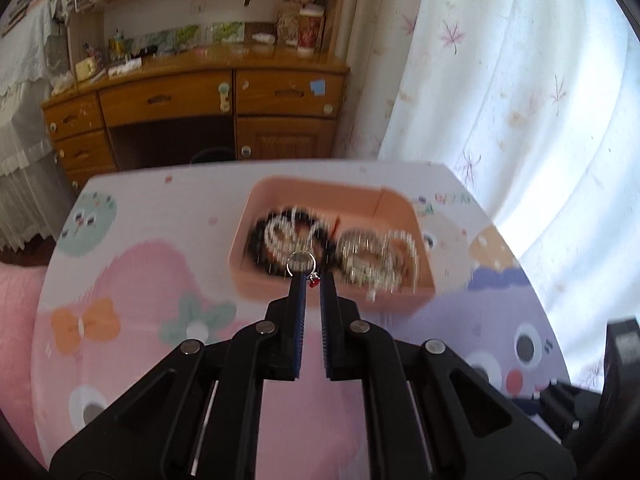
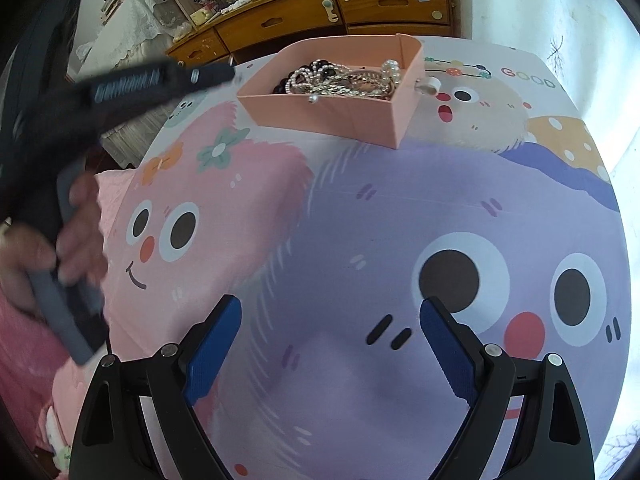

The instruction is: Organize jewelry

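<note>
Nearest, the right gripper (image 2: 330, 316) hangs with blue ribbed pads spread wide over bare tabletop (image 2: 360, 216), nothing between them, with clear room all round. Leftward, a hand (image 2: 60, 240) grips the other tool's handle. Further on, the left gripper (image 1: 311, 280) has its fingers pressed together, pinching a small silver ring (image 1: 301, 262) with a red charm above the near wall of the pink rectangular tray (image 1: 280, 284). Beaded and pearl jewelry (image 2: 340, 78) lies heaped inside. Beyond the tray, "GOOD" (image 2: 528, 78) is printed on the smooth cartoon cover.

My grippers (image 2: 330, 312) are black linkage frames with silver pivot screws. My fingers (image 2: 214, 344) carry ribbed blue pads. My handle (image 2: 60, 320) is grey.
</note>
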